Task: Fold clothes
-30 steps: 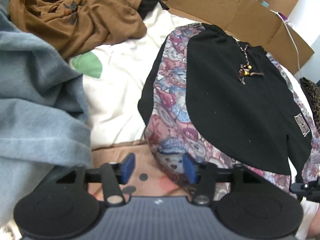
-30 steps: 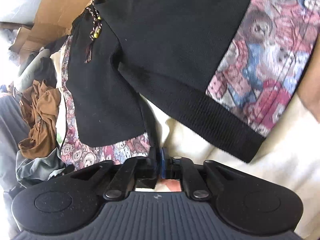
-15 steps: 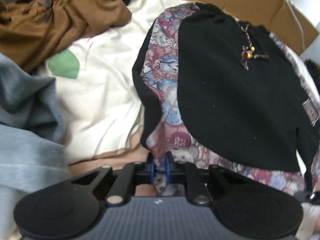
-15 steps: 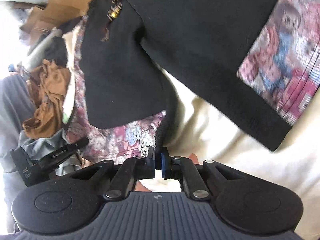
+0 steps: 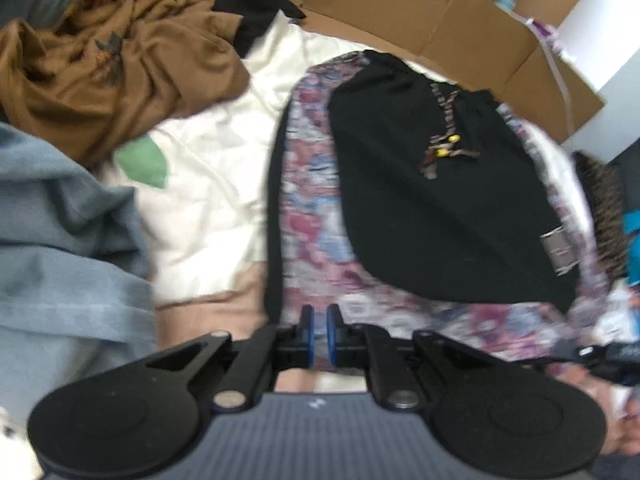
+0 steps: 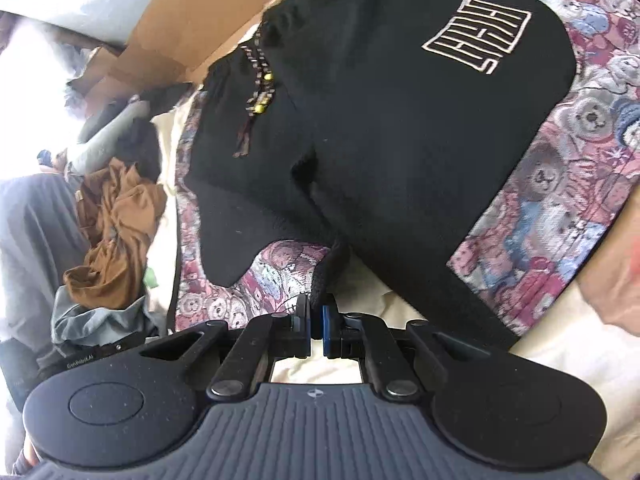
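Observation:
A pair of shorts [image 5: 432, 200] with black panels and teddy-bear print sides lies on a cream bedsheet [image 5: 216, 208]; a beaded drawstring [image 5: 444, 148] rests on its waist. My left gripper [image 5: 319, 334] is shut on the near hem of the bear-print leg. In the right wrist view the same shorts [image 6: 380, 120] show a white square logo [image 6: 478, 36]. My right gripper [image 6: 316, 330] is shut on the black ribbed hem edge, which rises off the sheet.
A brown garment [image 5: 108, 64] and a grey-blue garment [image 5: 60, 248] are heaped to the left. Flattened cardboard [image 5: 420, 28] lines the far side. A leopard-print item [image 5: 604, 208] lies at the right edge. The other gripper's tip [image 5: 608, 356] shows at lower right.
My left gripper went from open to shut on the bear-print hem. The right gripper stayed shut and has lifted the black hem, so the lower leg folds upward.

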